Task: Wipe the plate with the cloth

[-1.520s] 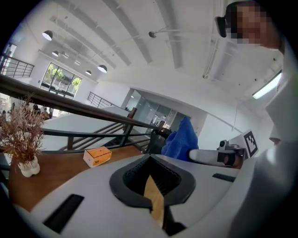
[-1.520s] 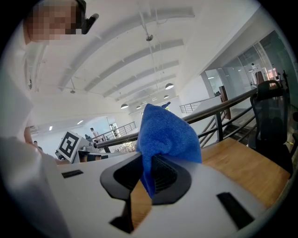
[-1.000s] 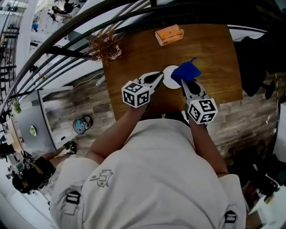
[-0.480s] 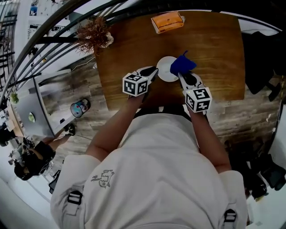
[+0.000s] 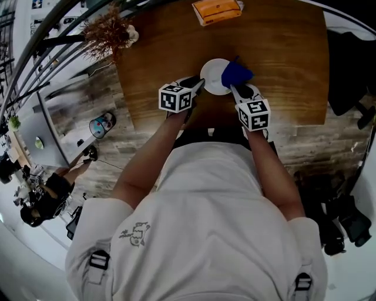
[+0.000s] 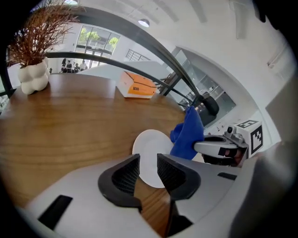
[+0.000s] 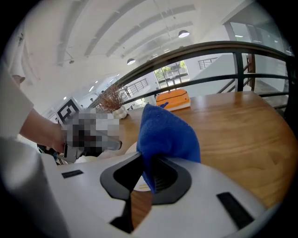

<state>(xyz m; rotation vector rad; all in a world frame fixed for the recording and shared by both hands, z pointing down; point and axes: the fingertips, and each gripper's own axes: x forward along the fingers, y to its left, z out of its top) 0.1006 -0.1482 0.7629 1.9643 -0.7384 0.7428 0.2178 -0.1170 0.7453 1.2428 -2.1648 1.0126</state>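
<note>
Blue cloth (image 7: 165, 135) was pinched tight in the right hand-held gripper (image 7: 146, 169). Its jaws were clenched on the lower fold, and the rest of the cloth stood up above them. From the head view, the cloth hung over the right side of the white plate (image 5: 215, 75).

The plate sat on the brown wooden counter (image 5: 282, 70), between the two hand-held grippers. The left hand-held gripper (image 6: 148, 162) was at the plate's left rim. Its jaws had just been opening and now stood apart. The near rim of the plate showed in the gap between them, but the pads did not press on it.

A second before, the left jaws were together at the plate's rim, and both hand-held grippers were higher up. Now both were lower and looked smaller from above, close to the counter top. The cloth stayed in the right jaws the whole time and stayed next to the plate.

An orange box (image 5: 216, 10) lay at the far edge of the counter. A white vase with dry brown twigs (image 5: 108, 32) stood at the far left corner.
</note>
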